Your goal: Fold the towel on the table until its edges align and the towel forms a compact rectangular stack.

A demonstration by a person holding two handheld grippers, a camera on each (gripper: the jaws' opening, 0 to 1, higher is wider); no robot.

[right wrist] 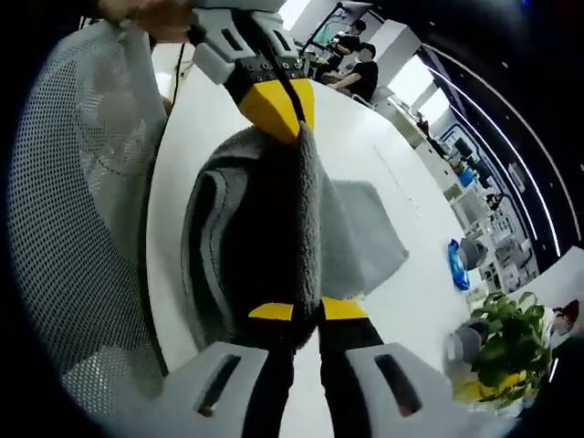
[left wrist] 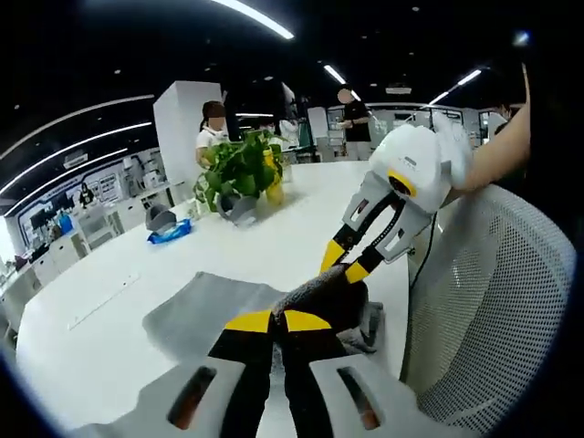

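Both claws, left (left wrist: 278,321) and right (right wrist: 306,310), clamp the towel (left wrist: 205,306) edge raised over the table (left wrist: 109,274) near the chair (left wrist: 497,301); carry it level across, I judge, so corners land square.

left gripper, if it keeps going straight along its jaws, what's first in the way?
Past the grey towel bunched in its jaws, the left gripper would probably meet the right gripper, which is clamped on the same fold just ahead. Depth is unclear, so this is a judgement.
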